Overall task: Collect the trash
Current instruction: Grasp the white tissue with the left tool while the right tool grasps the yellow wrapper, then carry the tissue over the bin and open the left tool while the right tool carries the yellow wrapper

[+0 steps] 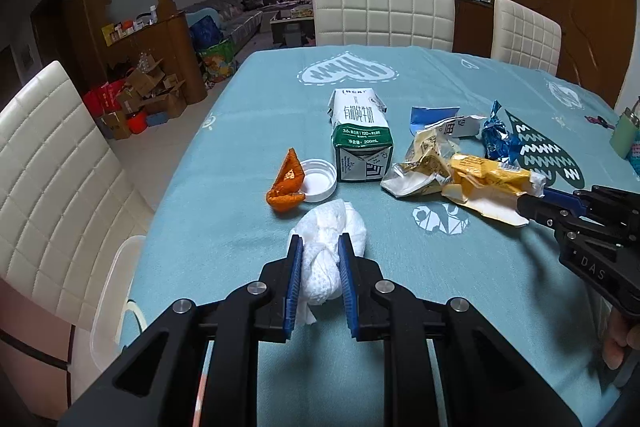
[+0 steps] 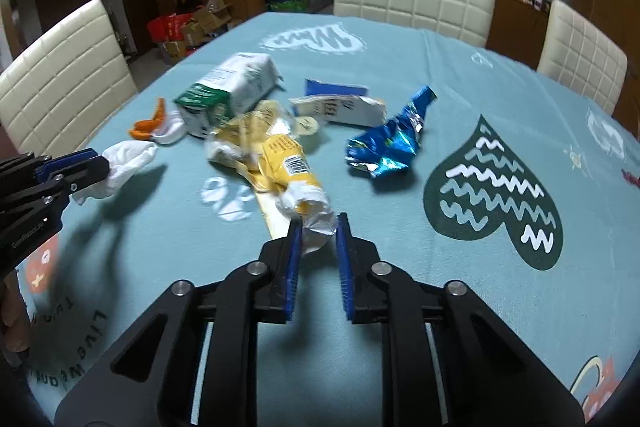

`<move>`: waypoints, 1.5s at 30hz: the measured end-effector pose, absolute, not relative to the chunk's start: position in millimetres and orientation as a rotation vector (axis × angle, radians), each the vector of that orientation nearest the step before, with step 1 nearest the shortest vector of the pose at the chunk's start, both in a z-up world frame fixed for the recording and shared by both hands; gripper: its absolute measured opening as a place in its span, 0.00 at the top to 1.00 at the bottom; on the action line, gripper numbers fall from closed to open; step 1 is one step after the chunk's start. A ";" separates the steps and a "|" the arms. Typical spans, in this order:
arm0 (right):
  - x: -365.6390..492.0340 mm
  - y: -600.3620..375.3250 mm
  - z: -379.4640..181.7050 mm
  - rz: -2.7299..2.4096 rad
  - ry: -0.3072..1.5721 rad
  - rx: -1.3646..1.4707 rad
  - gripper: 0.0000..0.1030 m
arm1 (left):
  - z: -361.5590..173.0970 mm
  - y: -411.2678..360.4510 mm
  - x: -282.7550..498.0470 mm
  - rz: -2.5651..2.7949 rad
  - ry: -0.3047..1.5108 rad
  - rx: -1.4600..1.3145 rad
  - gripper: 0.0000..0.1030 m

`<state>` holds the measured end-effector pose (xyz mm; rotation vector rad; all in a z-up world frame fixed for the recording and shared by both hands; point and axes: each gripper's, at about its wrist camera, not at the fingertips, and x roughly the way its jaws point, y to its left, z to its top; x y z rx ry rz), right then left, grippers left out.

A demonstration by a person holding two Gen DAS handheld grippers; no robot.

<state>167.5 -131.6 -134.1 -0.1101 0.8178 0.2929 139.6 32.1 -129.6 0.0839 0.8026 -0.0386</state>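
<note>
My left gripper (image 1: 319, 247) is shut on a crumpled white tissue (image 1: 332, 231) at the near part of the blue tablecloth (image 1: 240, 131); it also shows at the left of the right wrist view (image 2: 102, 163) with the tissue (image 2: 128, 163). My right gripper (image 2: 318, 231) has its jaws around the near end of a yellow wrapper (image 2: 292, 167), with a gap on the right side. It also shows in the left wrist view (image 1: 524, 205), next to the wrapper (image 1: 488, 175). A milk carton (image 1: 360, 135), orange peel (image 1: 286, 185), white lid (image 1: 320, 179) and blue foil wrapper (image 2: 388, 143) lie nearby.
A torn white and blue package (image 2: 340, 103) lies behind the wrappers. White padded chairs (image 1: 382, 11) stand around the table. A clear plastic bin (image 1: 116, 291) stands beside the table's left edge. Small items (image 1: 624, 135) sit at the far right.
</note>
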 end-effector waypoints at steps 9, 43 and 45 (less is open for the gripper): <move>143.1 -128.1 -109.5 0.305 0.763 -0.107 0.93 | -117.0 45.4 115.3 -0.038 0.764 0.060 0.82; 105.0 -15.7 -84.3 0.497 0.692 -0.276 0.93 | -108.4 106.4 64.0 0.022 0.697 0.000 0.82; 105.3 -5.7 -84.3 0.515 0.692 -0.282 0.93 | -108.4 115.4 61.6 0.037 0.694 -0.005 0.82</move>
